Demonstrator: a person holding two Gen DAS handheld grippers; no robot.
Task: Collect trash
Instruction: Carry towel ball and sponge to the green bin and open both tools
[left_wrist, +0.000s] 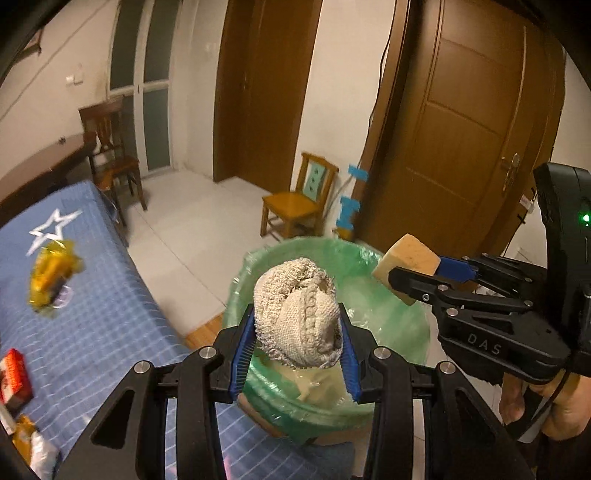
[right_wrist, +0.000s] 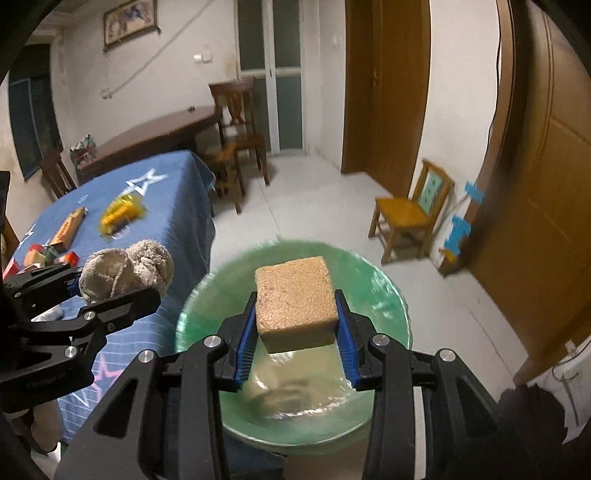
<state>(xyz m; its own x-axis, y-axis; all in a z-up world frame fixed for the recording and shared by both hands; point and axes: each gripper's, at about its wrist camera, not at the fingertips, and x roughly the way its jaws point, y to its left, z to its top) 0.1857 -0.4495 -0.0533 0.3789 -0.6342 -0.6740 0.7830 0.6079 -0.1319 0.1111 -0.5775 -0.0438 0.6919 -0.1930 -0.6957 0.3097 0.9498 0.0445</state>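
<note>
My left gripper (left_wrist: 297, 328) is shut on a balled-up beige rag (left_wrist: 299, 310), held over the near rim of a bin lined with a green bag (left_wrist: 391, 325). My right gripper (right_wrist: 295, 325) is shut on a tan sponge block (right_wrist: 295, 299), which hangs above the same green-lined bin (right_wrist: 384, 295). In the left wrist view the right gripper (left_wrist: 410, 273) comes in from the right with the sponge (left_wrist: 402, 260) over the bin's far rim. In the right wrist view the left gripper (right_wrist: 114, 284) shows at the left with the rag (right_wrist: 125, 271).
A table with a blue star-patterned cloth (left_wrist: 96, 295) stands left of the bin and carries a yellow wrapper (left_wrist: 51, 273), a red box (left_wrist: 14, 373) and other packets (right_wrist: 68, 227). A small wooden chair (right_wrist: 410, 214) and brown doors (left_wrist: 461, 122) lie beyond on the tiled floor.
</note>
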